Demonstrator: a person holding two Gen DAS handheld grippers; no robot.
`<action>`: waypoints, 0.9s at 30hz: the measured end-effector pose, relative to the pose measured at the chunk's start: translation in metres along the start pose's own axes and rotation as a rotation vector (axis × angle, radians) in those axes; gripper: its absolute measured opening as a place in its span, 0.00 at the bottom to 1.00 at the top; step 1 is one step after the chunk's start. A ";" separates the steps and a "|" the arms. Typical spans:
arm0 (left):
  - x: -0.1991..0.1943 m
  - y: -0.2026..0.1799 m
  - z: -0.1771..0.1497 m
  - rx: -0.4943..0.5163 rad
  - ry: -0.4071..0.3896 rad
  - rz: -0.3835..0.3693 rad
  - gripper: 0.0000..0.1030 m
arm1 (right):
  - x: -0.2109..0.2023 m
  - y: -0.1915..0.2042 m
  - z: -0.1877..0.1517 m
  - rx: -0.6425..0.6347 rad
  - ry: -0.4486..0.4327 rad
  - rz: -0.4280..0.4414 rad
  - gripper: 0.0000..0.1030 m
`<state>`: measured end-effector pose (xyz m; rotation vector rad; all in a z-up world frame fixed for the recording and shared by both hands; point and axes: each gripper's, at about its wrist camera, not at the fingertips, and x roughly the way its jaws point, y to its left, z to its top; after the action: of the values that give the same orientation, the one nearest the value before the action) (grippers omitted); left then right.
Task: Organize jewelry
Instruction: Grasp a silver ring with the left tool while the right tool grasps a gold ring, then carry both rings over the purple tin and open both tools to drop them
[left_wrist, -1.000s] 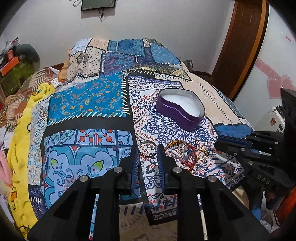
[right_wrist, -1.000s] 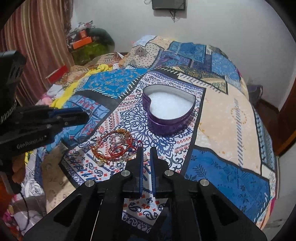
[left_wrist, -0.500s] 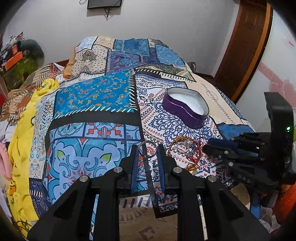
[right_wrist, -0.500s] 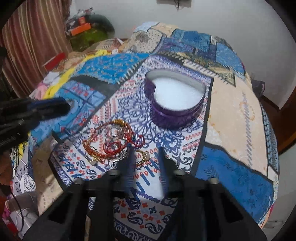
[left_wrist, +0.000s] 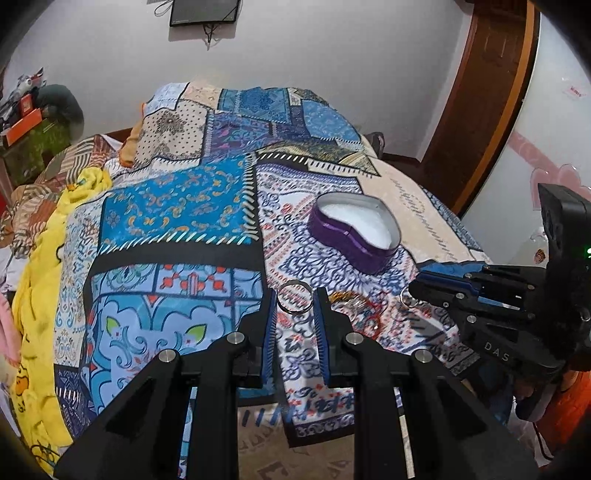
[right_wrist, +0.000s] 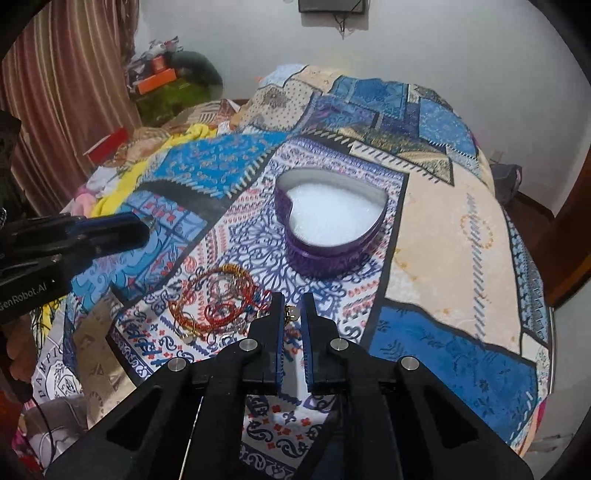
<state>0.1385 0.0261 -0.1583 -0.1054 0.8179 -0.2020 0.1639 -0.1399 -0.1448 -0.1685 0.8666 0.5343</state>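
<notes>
A purple heart-shaped box (left_wrist: 354, 230) with white padding stands open on the patterned bedspread; it also shows in the right wrist view (right_wrist: 330, 230). A pile of red and gold bangles and rings (right_wrist: 218, 304) lies in front of it. My left gripper (left_wrist: 295, 301) is shut on a silver bangle (left_wrist: 295, 301) and holds it above the cloth, left of the pile. My right gripper (right_wrist: 291, 308) is shut on a small gold ring (right_wrist: 291, 313) at the pile's right edge; that gripper and its ring (left_wrist: 408, 297) show at the right in the left wrist view.
The bedspread (right_wrist: 443, 240) drops off at the near and right edges. A yellow blanket (left_wrist: 40, 277) lies along the left side. Cluttered shelves (right_wrist: 170, 88) and a curtain (right_wrist: 62, 92) stand far left; a wooden door (left_wrist: 480, 92) is at the right.
My left gripper has lifted the silver bangle off the cloth. My right gripper opened, moved onto the pile's edge and closed on the small gold ring.
</notes>
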 end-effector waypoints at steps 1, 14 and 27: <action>0.000 -0.002 0.003 0.004 -0.004 -0.005 0.19 | -0.003 -0.001 0.002 0.003 -0.011 -0.001 0.07; 0.016 -0.023 0.042 0.069 -0.057 -0.004 0.19 | -0.015 -0.022 0.038 0.027 -0.125 -0.036 0.07; 0.057 -0.033 0.065 0.128 -0.021 -0.034 0.19 | 0.011 -0.039 0.059 0.031 -0.110 -0.033 0.07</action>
<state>0.2199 -0.0177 -0.1489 -0.0011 0.7802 -0.2847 0.2293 -0.1486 -0.1182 -0.1238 0.7630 0.4943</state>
